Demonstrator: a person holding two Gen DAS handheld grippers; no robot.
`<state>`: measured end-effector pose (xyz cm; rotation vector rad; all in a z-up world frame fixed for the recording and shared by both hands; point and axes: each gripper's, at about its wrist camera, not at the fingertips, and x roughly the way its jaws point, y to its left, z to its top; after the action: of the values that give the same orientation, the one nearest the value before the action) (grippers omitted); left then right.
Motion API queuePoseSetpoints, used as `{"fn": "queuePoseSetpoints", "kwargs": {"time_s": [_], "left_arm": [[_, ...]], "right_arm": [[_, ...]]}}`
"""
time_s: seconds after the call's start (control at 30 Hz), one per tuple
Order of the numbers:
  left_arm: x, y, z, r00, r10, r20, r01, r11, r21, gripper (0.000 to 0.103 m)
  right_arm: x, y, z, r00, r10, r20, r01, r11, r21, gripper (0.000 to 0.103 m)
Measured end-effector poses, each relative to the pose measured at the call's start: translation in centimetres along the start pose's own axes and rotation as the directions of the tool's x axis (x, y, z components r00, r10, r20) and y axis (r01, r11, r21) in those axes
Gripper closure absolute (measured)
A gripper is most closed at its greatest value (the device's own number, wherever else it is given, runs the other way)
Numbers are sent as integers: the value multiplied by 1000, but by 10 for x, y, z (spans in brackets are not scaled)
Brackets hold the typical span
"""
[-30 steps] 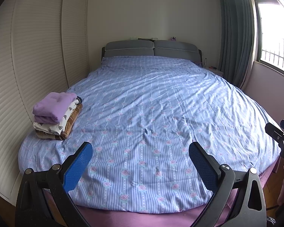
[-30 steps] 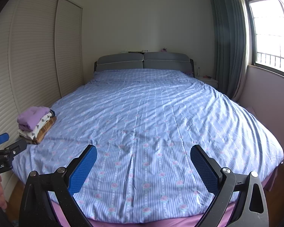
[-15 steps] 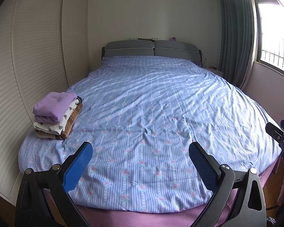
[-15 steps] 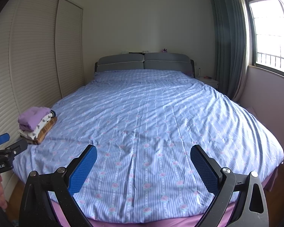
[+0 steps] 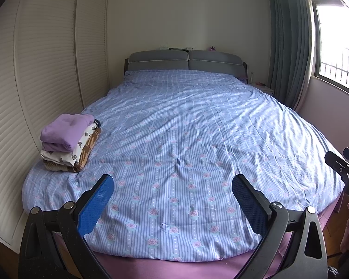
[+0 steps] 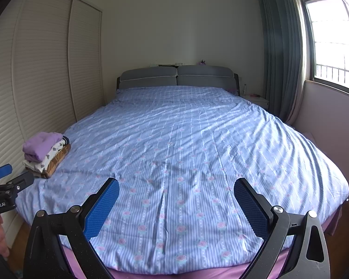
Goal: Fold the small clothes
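A stack of folded small clothes point(image 5: 69, 143) lies near the bed's front left corner, with a purple piece on top, a white patterned one under it and a brown one at the bottom; the same stack of folded clothes point(image 6: 45, 154) shows in the right wrist view. My left gripper point(image 5: 172, 203) hovers open above the foot of the bed, nothing between its blue pads. My right gripper point(image 6: 175, 205) is open too, held beside it to the right and empty. Each gripper's tip shows at the edge of the other's view.
The bed's blue striped floral cover point(image 5: 186, 139) is spread flat and wrinkled. Louvred wardrobe doors point(image 5: 35, 81) run along the left. A grey headboard point(image 6: 176, 76), dark curtains point(image 6: 279, 58) and a window stand at the back and right. A hand point(image 6: 0, 239) holds the left gripper.
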<state>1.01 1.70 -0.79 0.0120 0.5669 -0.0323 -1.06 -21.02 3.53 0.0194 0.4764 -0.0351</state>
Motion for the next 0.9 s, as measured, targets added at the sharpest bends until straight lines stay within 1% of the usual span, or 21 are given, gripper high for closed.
{"fn": "queuePoseSetpoints", "kwargs": {"time_s": [0.33, 0.9], "left_arm": [[-2, -2, 1, 1000, 0, -14, 0, 1000, 6, 0], [-4, -6, 2, 1000, -9, -3, 10, 1000, 7, 0]], "right_arm": [[-1, -1, 0, 1000, -2, 3, 2, 1000, -1, 3], [-4, -3, -1, 1000, -7, 7, 7, 1000, 13, 3]]}}
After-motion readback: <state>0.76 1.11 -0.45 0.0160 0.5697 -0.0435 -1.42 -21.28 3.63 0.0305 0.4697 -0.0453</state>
